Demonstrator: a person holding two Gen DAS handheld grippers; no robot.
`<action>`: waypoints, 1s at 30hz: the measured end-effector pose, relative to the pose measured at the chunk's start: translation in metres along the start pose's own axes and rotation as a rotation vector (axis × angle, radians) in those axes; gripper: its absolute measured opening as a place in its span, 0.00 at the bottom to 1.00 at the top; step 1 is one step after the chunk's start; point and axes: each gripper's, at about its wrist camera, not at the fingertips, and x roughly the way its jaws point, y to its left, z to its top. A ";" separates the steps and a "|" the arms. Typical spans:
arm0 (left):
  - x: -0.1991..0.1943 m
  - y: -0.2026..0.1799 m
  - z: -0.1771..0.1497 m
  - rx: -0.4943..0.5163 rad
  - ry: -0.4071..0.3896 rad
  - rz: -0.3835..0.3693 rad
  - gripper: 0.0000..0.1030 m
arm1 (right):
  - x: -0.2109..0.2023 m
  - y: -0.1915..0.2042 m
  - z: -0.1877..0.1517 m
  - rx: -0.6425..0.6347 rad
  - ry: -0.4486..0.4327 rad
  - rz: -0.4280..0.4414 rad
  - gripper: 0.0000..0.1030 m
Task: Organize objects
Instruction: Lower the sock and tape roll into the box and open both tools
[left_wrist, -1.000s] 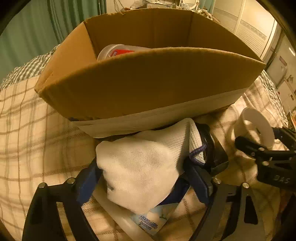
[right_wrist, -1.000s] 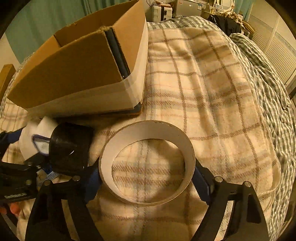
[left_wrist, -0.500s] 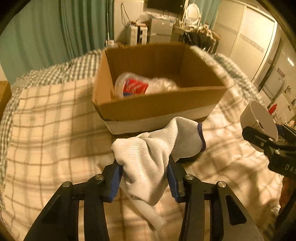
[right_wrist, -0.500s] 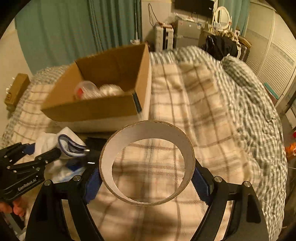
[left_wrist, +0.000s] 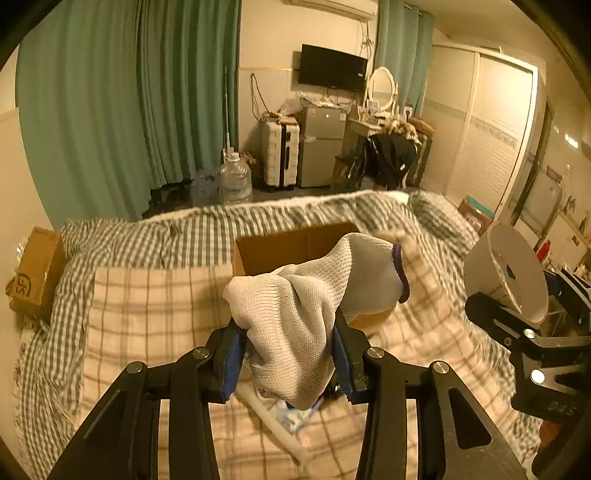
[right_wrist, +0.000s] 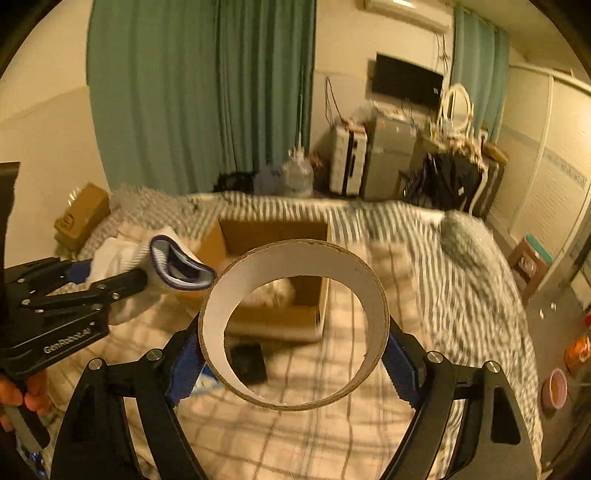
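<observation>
Green curtains back a plaid-covered bed. A white glove is clamped in the left gripper, a tape ring in the right gripper; the cardboard box at twelve o'clock awaits both, so carrying over its rim seems next.
</observation>
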 end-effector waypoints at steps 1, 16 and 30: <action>-0.001 0.002 0.005 -0.002 -0.005 0.003 0.41 | -0.004 0.002 0.010 -0.007 -0.016 0.009 0.81; 0.126 0.023 0.052 0.000 0.073 0.015 0.41 | 0.127 -0.007 0.101 0.011 0.069 0.074 0.80; 0.184 0.029 0.019 -0.032 0.108 0.041 0.84 | 0.206 -0.024 0.067 0.066 0.106 0.066 0.93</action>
